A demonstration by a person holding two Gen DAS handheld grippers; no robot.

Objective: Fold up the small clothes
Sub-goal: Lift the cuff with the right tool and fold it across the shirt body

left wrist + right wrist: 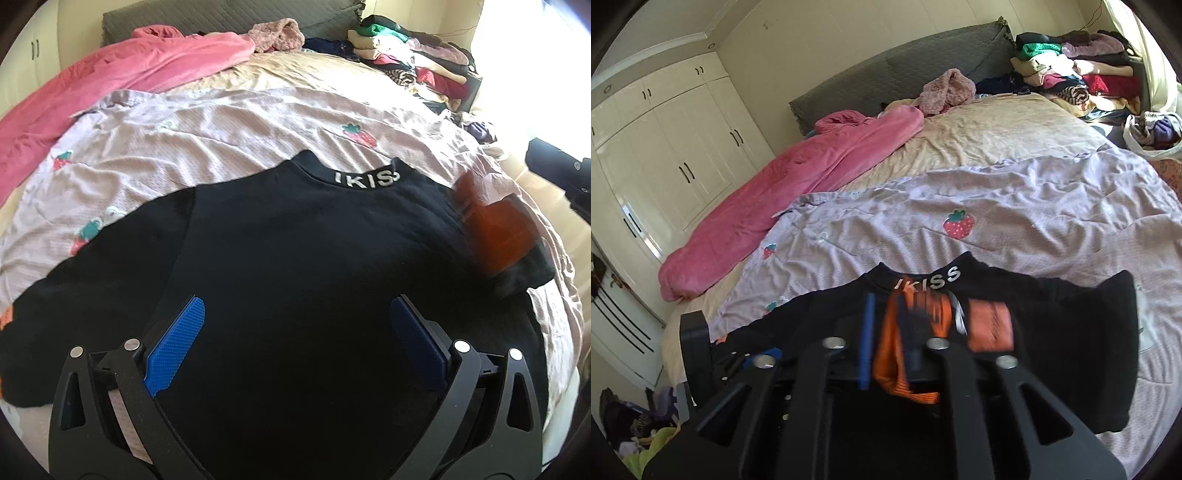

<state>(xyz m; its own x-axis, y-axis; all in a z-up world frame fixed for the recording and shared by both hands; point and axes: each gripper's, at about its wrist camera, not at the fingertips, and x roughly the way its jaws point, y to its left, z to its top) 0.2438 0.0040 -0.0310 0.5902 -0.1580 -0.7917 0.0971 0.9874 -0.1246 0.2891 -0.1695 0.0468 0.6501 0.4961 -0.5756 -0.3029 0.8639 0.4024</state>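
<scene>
while the black sweatshirt with an orange cuff is loosely straddled by the right gripper, the spread, empty left gripper is hung over its near middle.

shirt on quilt, blanket left, clothes pile behind right

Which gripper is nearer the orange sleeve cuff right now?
Right. The right gripper has the orange cuff between its blue pads, at the black top's right edge. The left gripper hangs open over the top's middle, away from the cuff.
</scene>
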